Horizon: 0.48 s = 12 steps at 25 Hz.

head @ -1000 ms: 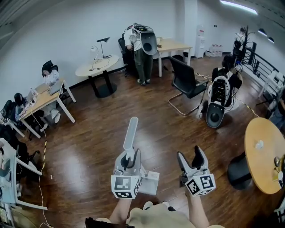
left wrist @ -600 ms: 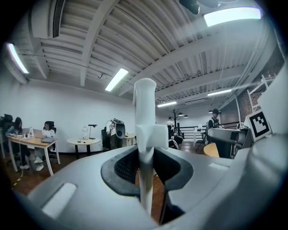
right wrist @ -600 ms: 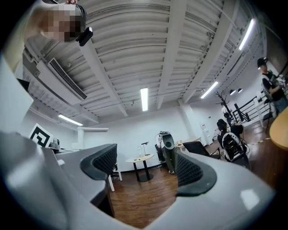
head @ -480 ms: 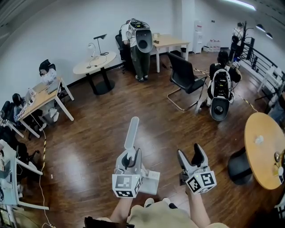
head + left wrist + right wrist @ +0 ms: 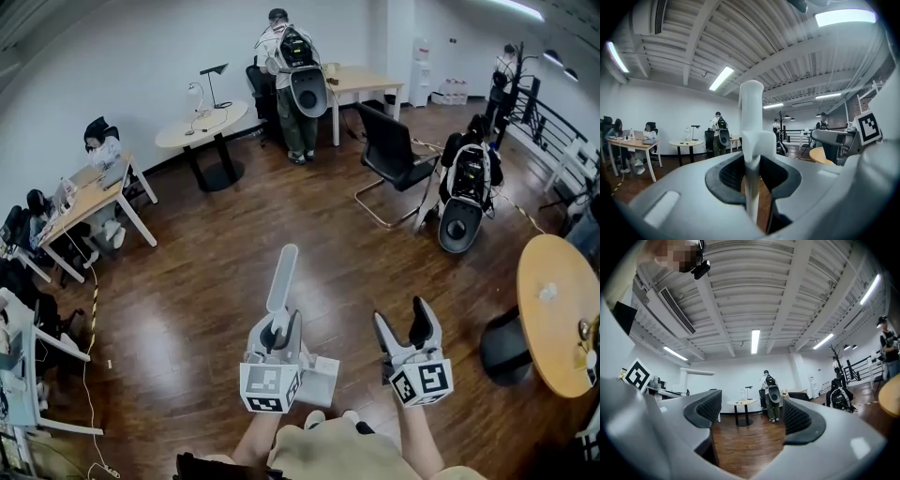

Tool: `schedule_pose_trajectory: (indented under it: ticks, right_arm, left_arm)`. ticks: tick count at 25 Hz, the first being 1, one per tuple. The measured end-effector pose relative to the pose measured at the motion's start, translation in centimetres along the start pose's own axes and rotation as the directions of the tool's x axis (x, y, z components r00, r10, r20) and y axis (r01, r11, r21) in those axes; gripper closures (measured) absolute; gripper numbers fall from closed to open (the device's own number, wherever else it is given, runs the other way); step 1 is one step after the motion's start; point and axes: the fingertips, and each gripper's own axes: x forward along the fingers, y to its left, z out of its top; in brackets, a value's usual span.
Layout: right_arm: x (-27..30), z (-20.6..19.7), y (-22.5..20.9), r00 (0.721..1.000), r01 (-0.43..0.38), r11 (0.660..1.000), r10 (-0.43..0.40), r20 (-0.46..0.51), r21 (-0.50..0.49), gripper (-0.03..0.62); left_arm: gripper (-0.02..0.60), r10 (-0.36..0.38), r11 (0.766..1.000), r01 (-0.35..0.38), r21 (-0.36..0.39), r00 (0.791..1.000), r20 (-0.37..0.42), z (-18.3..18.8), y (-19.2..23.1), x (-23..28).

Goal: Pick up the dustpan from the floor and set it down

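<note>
**Over the floor by the person's feet: dustpan clamped, almost nothing changed**

Over the dark wooden plank floor [image 5: 187,309], well short of its far wall edge, the pale grey long-handled plastic dustpan [image 5: 281,274] is off the ground in the left tongs [image 5: 278,330]. Compared with a second ago, both tongs sit in practically the same spot in the head view. The handle points forward and up as before, and the pan body hangs low beside the marker cube as before.

The only real changes are in the background. The person with the backpack [image 5: 292,80] at the far surface was bent over and now stands upright, and the head view has shifted a little.

The left gripper view shows the left tongs [image 5: 752,173] squeezed tight on the dustpan [image 5: 751,117] handle, which runs straight up between the pads. The right tongs [image 5: 405,328] are partly open with nothing between them. In the right gripper view the right tongs [image 5: 750,420] frame only floor and the far room.

Judgement: the pick-up is done and the set-down has not begun, so this reads as a hold or pause in the carry. What is left is lowering the pan to a spot on the floor and releasing it. The grip sits low on the handle, so the long end could swing if the tongs loosen early.
</note>
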Motion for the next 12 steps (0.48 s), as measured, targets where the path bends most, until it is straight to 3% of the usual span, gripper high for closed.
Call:
schedule_pose_trajectory:
  ticks: [6,12]
  right_arm:
    - [0.0,-0.3,0.3,1.0,-0.004,0.996,0.004,-0.001,0.094,0.2]
    - [-0.5,-0.2,0.5,1.0,-0.009,0.996,0.009,-0.003,0.093,0.2]
  left_arm:
    - [0.512,-0.01,1.0,0.01,0.0,1.0,-0.026,-1.1,0.0,-0.2]
    - [0.512,-0.013,1.0,0.013,0.001,0.999,-0.041,-1.7,-0.4,-0.3]
